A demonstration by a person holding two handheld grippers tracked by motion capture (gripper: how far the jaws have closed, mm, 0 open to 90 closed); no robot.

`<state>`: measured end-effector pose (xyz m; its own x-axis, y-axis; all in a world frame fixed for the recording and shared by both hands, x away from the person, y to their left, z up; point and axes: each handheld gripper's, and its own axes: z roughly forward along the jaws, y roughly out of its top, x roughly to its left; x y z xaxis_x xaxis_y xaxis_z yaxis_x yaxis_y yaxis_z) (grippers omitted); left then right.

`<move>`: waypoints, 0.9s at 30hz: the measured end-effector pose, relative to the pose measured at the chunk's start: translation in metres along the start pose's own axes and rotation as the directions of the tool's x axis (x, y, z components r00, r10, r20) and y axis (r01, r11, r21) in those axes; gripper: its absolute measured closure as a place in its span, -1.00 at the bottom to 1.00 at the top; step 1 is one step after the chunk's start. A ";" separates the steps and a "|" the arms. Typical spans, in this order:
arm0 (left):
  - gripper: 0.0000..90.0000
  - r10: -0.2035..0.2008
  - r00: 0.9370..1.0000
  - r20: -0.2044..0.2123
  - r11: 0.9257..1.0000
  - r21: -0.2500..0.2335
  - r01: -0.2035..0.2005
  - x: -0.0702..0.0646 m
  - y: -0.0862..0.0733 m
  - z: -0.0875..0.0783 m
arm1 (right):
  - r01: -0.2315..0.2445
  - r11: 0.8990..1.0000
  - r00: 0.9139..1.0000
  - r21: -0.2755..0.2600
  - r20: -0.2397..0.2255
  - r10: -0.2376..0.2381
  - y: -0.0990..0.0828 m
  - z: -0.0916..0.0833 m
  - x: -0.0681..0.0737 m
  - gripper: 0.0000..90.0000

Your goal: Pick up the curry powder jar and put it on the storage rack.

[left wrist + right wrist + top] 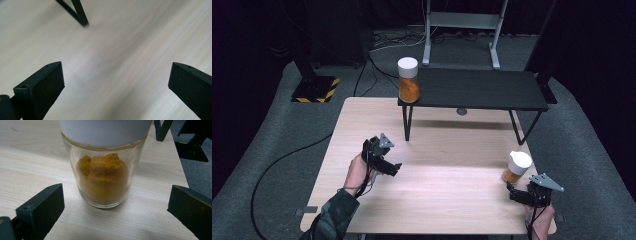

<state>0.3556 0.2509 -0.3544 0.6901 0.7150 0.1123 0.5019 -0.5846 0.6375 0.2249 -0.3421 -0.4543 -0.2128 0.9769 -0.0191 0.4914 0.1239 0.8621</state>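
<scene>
Light wooden table (437, 190) is seen across the centre and lower part of the high view, on grey floor. Black low shelf (482, 89) is stood on its far edge, upper centre of frame, on thin black legs. Tall jar (408, 80) with white lid and orange powder is placed on the shelf's left end, upper centre. Short jar (516, 168) with white lid, also part-filled with orange powder, is set on the table near its right edge, lower right of frame.

Left gripper (388, 161) is held over bare table, left of centre in the high view; in the left gripper view its jaws are spread wide with only wood grain and one shelf leg (79, 13) seen between and beyond them, nothing pinched.

Right gripper (518, 194) is held at lower right, just beside the short jar (105, 167). In the right gripper view the jaws are spread wide, jar centred ahead between them, not touched.
</scene>
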 end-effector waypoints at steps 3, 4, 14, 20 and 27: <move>-1.00 -0.036 0.999 -0.006 0.999 0.021 0.036 -0.009 -0.027 0.014 | 0.002 1.000 1.000 -0.001 0.001 -0.002 0.000 0.000 0.000 -1.00; -1.00 -0.061 0.998 -0.008 0.998 0.014 0.061 -0.011 -0.038 0.017 | 0.002 1.000 1.000 0.000 0.001 -0.002 0.000 0.000 0.000 -1.00; -1.00 -0.170 0.984 -0.044 0.984 -0.056 0.168 -0.023 -0.083 0.022 | 0.001 1.000 1.000 -0.002 0.003 -0.001 0.000 0.000 0.000 -1.00; -1.00 -0.204 0.977 -0.067 0.977 -0.081 0.199 -0.027 -0.092 0.022 | 0.004 1.000 1.000 0.004 0.005 -0.004 0.001 0.000 0.001 -1.00; -1.00 -0.214 0.975 -0.062 0.974 -0.088 0.208 -0.026 -0.094 0.023 | 0.006 1.000 1.000 0.003 0.010 -0.006 0.001 0.000 0.002 -1.00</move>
<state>0.3030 0.2785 -0.4349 0.5331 0.8458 0.0205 0.5865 -0.3870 0.7115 0.2252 -0.3398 -0.4540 -0.2075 0.9778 -0.0293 0.4926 0.1303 0.8605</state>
